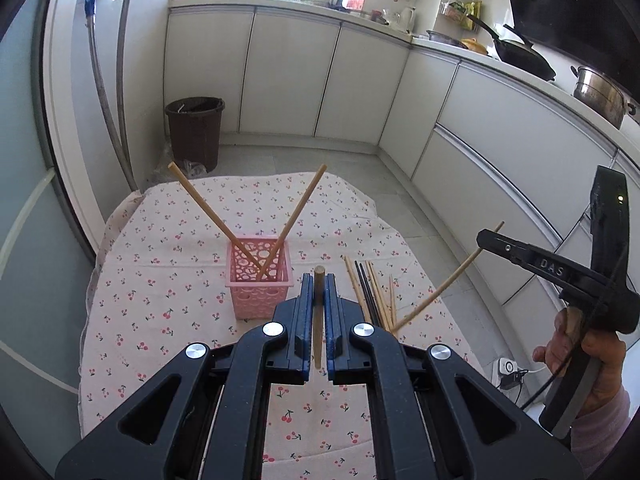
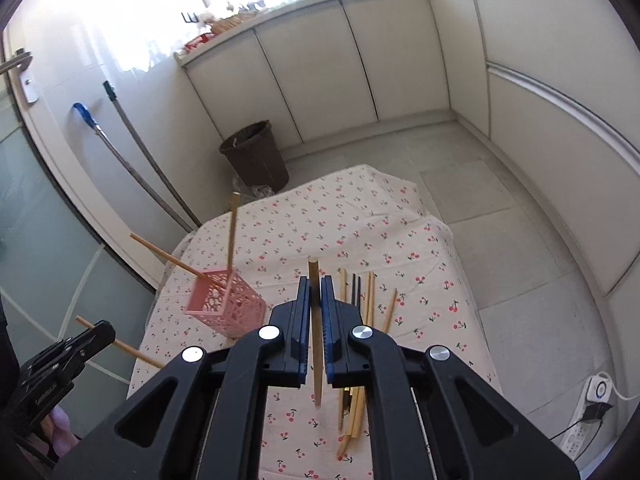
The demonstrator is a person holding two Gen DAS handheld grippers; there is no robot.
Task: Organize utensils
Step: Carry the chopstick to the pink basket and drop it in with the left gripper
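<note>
A pink perforated basket (image 1: 258,276) (image 2: 226,306) stands on the cherry-print tablecloth (image 1: 160,240) with two wooden chopsticks (image 1: 212,216) leaning out of it. To its right, several loose wooden and black chopsticks (image 1: 372,292) (image 2: 362,300) lie on the cloth. My left gripper (image 1: 319,284) is shut on one wooden chopstick (image 1: 318,332), just right of the basket and above the cloth. My right gripper (image 2: 316,284) is shut on another wooden chopstick (image 2: 317,360), above the pile. Each gripper also shows in the other view: the right gripper (image 1: 482,236) and the left gripper (image 2: 106,326).
A brown bin (image 1: 196,132) stands on the floor beyond the table, with two mop handles (image 1: 120,100) against the wall. White cabinets (image 1: 500,140) run along the back and right. A power strip (image 2: 588,412) lies on the floor by the table's right side.
</note>
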